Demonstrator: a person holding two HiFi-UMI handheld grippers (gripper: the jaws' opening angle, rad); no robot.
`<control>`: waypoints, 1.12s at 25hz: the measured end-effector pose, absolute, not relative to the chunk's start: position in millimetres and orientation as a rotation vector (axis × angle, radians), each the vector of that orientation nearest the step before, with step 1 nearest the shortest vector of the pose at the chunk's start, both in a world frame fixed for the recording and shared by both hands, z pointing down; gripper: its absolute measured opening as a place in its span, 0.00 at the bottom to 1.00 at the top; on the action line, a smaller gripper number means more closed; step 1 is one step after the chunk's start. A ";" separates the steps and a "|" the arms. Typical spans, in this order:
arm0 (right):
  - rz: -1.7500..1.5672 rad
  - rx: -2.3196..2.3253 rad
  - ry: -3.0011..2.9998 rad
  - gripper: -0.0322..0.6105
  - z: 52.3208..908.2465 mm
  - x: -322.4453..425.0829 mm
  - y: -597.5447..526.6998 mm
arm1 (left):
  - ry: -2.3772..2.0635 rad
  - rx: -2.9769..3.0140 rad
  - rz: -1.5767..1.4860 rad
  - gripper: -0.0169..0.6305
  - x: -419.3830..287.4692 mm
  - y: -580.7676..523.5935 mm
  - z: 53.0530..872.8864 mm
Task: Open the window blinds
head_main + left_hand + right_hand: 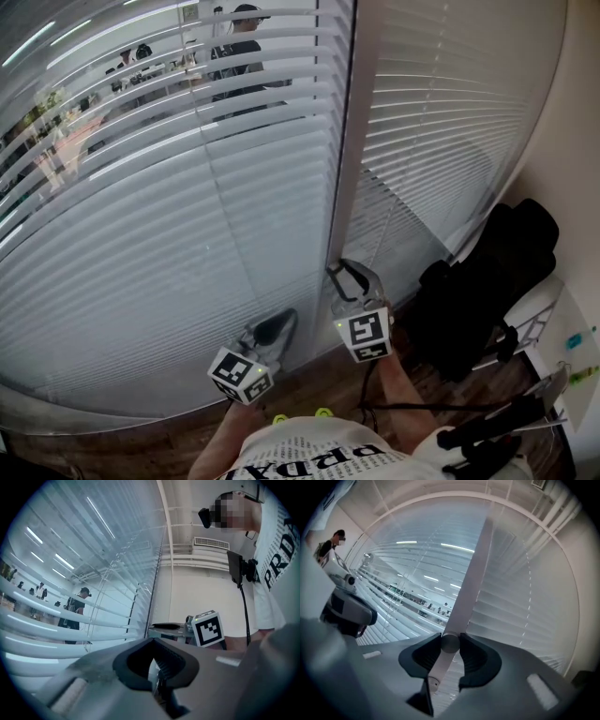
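Observation:
White slatted blinds (169,234) cover the window; the left panel's slats are tilted partly apart and the room beyond shows through. A white tilt wand (341,141) hangs between the two panels. My right gripper (350,277) is level and shut on the wand's lower end; in the right gripper view the wand (473,573) runs straight between the black pads (474,656) of that gripper (450,645). My left gripper (276,328) hovers low beside it, close to the slats, shut on nothing (157,667). From the left gripper view the right gripper (165,626) shows with its marker cube.
A black bag (487,291) lies on a white chair at the right, against a pale wall (577,141). Black stands and cables (487,431) sit on the wooden floor at the lower right. People (244,47) stand beyond the glass.

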State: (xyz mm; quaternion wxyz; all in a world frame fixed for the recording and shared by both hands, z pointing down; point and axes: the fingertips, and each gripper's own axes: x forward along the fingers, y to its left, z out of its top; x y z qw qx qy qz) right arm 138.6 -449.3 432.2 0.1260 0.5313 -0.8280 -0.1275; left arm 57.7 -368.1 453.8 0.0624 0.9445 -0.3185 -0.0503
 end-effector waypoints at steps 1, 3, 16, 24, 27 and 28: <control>-0.339 1.559 -2.432 0.26 431.4 139.0 -449.4 | -0.961 2.856 -0.152 0.01 57.7 -367.9 453.4; -0.283 1.580 -2.466 0.26 431.0 139.8 -449.8 | -0.959 2.857 -0.153 0.01 57.7 -367.9 453.3; -0.026 1.661 -2.580 0.26 445.4 145.7 -449.0 | -0.957 2.853 -0.164 0.01 54.7 -365.6 467.0; -0.019 1.673 -2.597 0.26 436.6 140.6 -446.3 | -0.968 2.836 -0.167 0.01 46.8 -362.6 458.5; -0.011 1.680 -2.603 0.26 443.5 142.6 -450.1 | -0.965 2.834 -0.180 0.01 47.6 -366.8 465.7; -0.006 1.681 -2.607 0.26 445.3 143.8 -450.3 | -0.965 2.831 -0.186 0.01 48.3 -367.3 466.8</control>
